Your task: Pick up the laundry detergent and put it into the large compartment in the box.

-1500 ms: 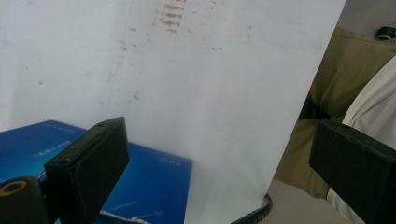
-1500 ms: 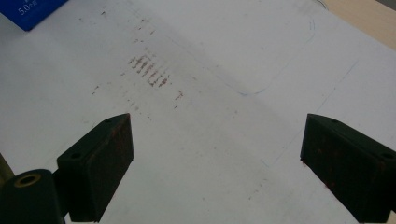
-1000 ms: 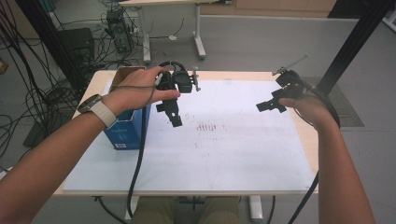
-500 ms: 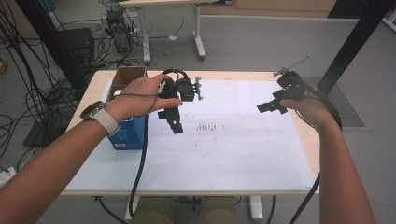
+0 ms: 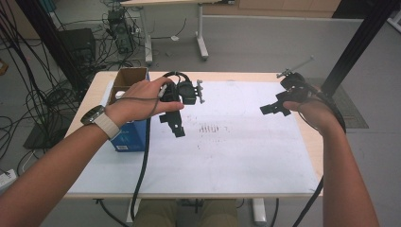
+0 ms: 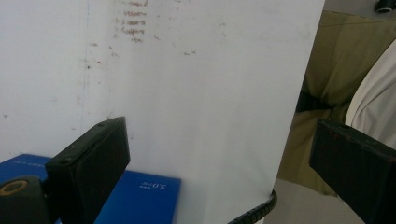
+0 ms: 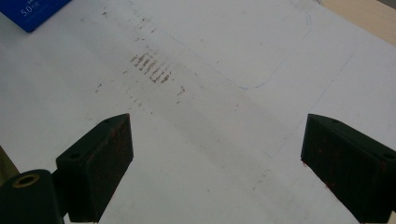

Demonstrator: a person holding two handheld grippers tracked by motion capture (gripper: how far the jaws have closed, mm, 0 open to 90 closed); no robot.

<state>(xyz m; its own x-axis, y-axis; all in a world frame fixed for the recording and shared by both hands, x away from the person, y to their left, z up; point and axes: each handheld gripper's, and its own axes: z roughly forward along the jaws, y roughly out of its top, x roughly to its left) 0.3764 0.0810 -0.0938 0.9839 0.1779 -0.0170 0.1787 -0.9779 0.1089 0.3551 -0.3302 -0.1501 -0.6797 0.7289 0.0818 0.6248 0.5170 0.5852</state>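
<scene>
Left gripper (image 5: pixel 177 124) slid off the blue box (image 5: pixel 130 135) toward the stained paper (image 5: pixel 236 151); right gripper (image 5: pixel 274 109) hovers. Both fingers wide apart, empty; gripper views show that clearly.

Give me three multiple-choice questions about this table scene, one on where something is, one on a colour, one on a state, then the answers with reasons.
1. Where does the blue box stand?
A. at the table's left edge
B. at the table's right edge
C. on the floor

2. What colour is the sheet covering the table?
A. green
B. white
C. black

3. How do the left gripper's jaws stand?
A. shut on the box
B. shut on nothing
C. wide open

Answers:
1 A, the high view shows it beside the left hand.
2 B, white with faint reddish smudges.
3 C, the left gripper view shows a wide gap with nothing between them.
</scene>
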